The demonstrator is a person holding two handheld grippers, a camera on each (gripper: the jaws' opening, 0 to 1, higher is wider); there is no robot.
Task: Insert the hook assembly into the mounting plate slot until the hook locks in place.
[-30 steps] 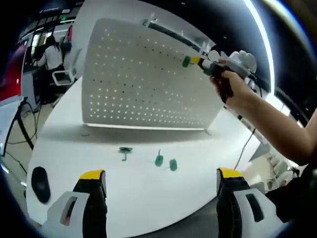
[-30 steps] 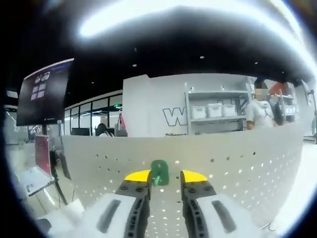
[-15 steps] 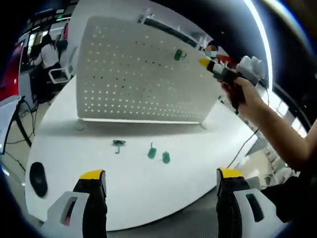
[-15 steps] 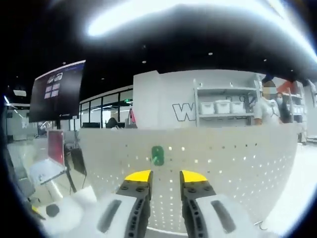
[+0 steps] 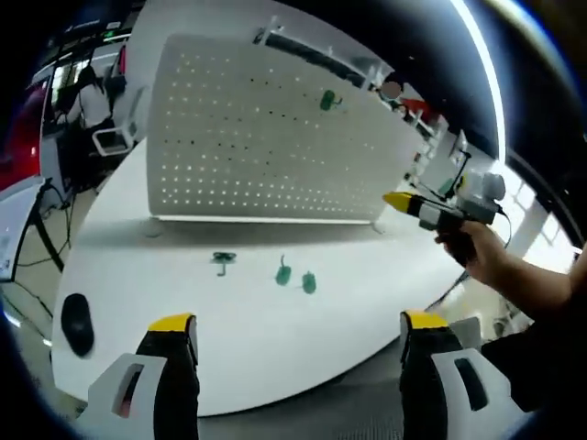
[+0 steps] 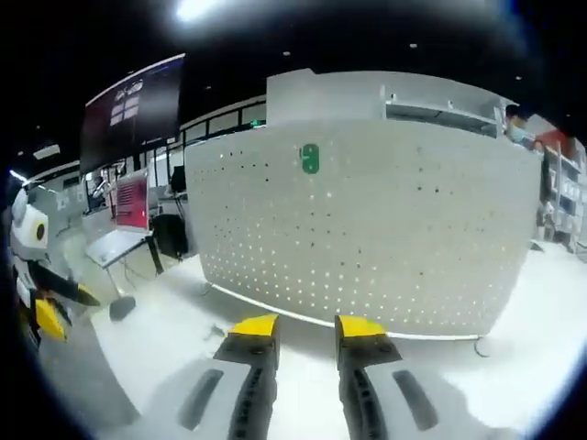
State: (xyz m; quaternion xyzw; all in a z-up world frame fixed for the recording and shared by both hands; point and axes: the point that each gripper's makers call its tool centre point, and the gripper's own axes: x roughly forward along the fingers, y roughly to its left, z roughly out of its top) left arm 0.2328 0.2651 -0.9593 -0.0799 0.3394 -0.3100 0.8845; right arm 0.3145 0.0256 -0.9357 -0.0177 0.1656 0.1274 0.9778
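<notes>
The white pegboard mounting plate (image 5: pixel 266 128) stands upright on the white table (image 5: pixel 275 339). One green hook (image 5: pixel 327 100) hangs in its upper part, also visible as the green hook (image 6: pixel 310 158) on the plate (image 6: pixel 413 229). Three more green hooks lie on the table in front: one (image 5: pixel 223 260) to the left, two (image 5: pixel 283 273) (image 5: pixel 309 283) close together. My left gripper (image 5: pixel 295 323) is open and wide over the table's near edge, empty. My right gripper (image 6: pixel 307 326) sits back from the plate with a small gap and nothing between its fingers; it appears as the right gripper (image 5: pixel 404 202), held by a hand.
A black mouse (image 5: pixel 75 324) lies on the table's left end, also seen as the mouse (image 6: pixel 122 307). My left gripper (image 6: pixel 69 307) shows at the far left edge. A person sits at a desk (image 5: pixel 92 101) beyond the table. Shelves (image 6: pixel 440 105) stand behind the plate.
The right gripper held the green hook against the plate, let it go, then drew back and down towards the table. The hook stays hanging on the plate. The left gripper barely moved.
</notes>
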